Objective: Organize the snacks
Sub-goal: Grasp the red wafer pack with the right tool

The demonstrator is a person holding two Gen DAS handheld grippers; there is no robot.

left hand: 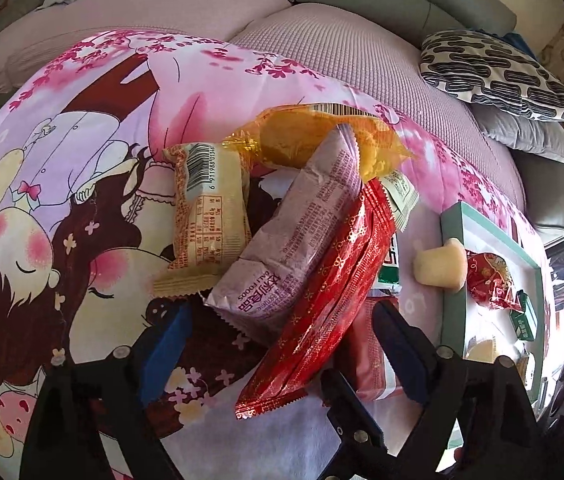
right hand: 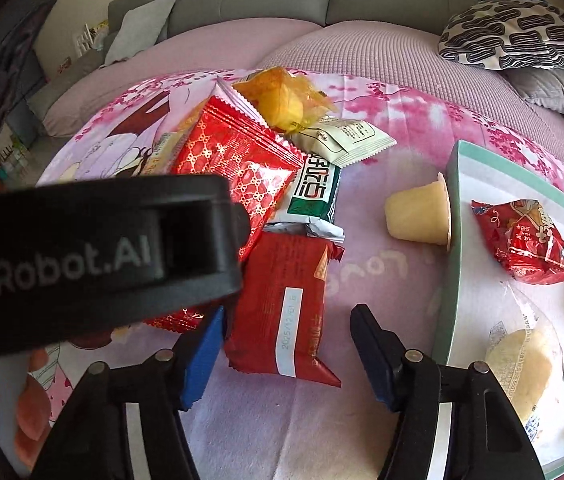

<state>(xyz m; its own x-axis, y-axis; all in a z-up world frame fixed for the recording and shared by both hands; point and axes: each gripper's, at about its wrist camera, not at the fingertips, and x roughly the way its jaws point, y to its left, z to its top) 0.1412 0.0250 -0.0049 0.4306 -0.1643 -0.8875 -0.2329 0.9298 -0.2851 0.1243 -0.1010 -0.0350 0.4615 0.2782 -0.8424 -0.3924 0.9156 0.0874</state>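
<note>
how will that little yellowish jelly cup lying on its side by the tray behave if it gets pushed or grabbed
The jelly cup lies on its side with its lid end against the tray rim, so a nudge would probably roll it in a curve, given its taper. Its smooth plastic wall looks slippery for the pads. It seems small and stiff, likely light, though a hard squeeze might dent it.

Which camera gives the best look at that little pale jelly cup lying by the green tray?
The right wrist view: the jelly cup lies on its side in the open, its rim against the tray wall, fully visible. The left wrist view shows the same cup smaller, near the picture's edge.
</note>
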